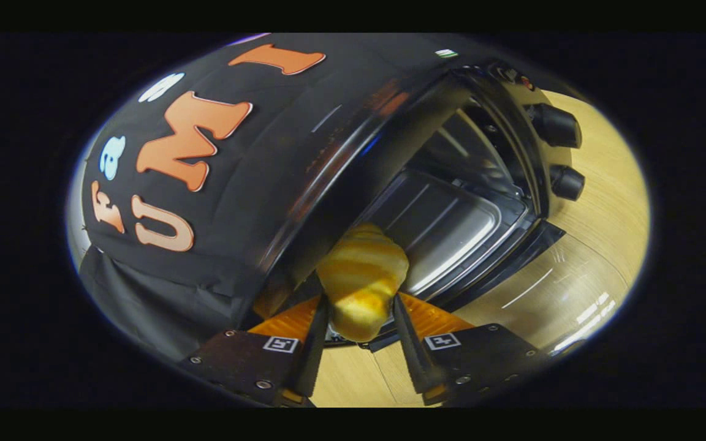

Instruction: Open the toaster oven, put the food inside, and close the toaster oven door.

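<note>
Golden and ridged, the croissant [362, 278] sits pinched in my gripper [360, 318], one finger pressed against each of its sides, so the fingers are closed on the pastry rather than spread wide. The pastry stands up between the fingers and pokes forward past their tips, its far end pointing toward the mouth of the toaster oven [469, 184].

That oven lies just ahead of me, tilted in my view. Its door [558, 285] is open, folded down flat so that the glass lies close over the pale wooden table [604, 184] and catches bright streaks of reflected light. Inside the cavity I can see a metal baking tray [451, 226] with shallow ribs pressed into its floor; its near rim shines. The croissant's far end overlaps the near corner of that tray in my view, but I cannot tell whether it touches the tray or hangs above it.

Two dark round knobs [558, 125] stick out from the oven's control panel on the far side of the cavity, one beside the other. The oven's glossy dark outer shell curves away beside the pastry, with the booth's black cloth wall [163, 288] beyond it.
</note>
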`<state>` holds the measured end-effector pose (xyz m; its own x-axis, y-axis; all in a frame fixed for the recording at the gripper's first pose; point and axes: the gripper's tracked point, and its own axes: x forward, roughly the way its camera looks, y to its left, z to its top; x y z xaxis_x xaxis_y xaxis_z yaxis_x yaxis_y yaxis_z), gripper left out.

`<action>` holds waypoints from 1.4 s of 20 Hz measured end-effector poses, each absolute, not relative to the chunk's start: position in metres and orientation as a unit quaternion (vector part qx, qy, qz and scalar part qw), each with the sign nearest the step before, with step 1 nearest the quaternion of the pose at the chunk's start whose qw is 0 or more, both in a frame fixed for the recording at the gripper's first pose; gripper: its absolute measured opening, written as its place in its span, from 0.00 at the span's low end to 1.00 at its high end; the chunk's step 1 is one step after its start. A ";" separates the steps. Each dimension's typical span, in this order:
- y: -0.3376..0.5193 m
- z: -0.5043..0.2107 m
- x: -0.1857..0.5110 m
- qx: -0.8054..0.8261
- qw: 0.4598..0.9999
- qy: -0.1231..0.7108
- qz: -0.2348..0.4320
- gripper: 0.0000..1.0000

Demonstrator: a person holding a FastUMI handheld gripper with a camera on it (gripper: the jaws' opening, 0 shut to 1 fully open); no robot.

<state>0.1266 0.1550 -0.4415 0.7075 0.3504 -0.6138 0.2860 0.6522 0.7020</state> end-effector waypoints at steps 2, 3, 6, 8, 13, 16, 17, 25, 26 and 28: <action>0.154 -0.441 0.125 0.409 0.829 0.380 0.016 0.61; 0.154 -0.442 0.124 0.406 0.830 0.383 0.014 0.62; 0.157 -0.437 0.111 0.405 0.829 0.385 0.021 0.79; 0.157 -0.431 0.101 0.402 0.830 0.385 0.025 0.90; 0.154 -0.413 0.064 0.360 0.848 0.386 0.047 0.97; 0.142 -0.414 0.035 0.317 0.860 0.395 0.051 0.98; 0.139 -0.416 0.024 0.304 0.862 0.401 0.058 0.99; 0.087 -0.436 -0.045 0.182 0.885 0.427 0.037 0.98; 0.080 -0.440 -0.049 0.163 0.887 0.430 0.032 0.98; 0.068 -0.448 -0.063 0.128 0.890 0.438 0.026 0.99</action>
